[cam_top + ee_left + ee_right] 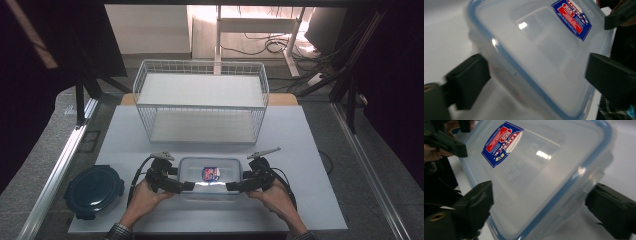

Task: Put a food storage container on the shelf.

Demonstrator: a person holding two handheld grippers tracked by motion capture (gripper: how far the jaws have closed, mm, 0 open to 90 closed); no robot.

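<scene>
A clear rectangular food container point(210, 175) with a blue-rimmed lid and a red and blue label lies on the white table point(300, 150) near its front edge. My left gripper point(181, 179) grips its left end and my right gripper point(239, 181) its right end. In the left gripper view the container point(536, 62) sits between the two black jaws of the left gripper point(540, 80), which touch its sides. In the right gripper view the jaws of the right gripper point(541, 207) close on the container point(544, 177), one by a side latch.
A white wire basket point(200, 100) with a shelf stands behind the container at the table's far side. A dark round lidded bowl point(94, 190) sits at the front left corner. Metal rails run along both sides of the table.
</scene>
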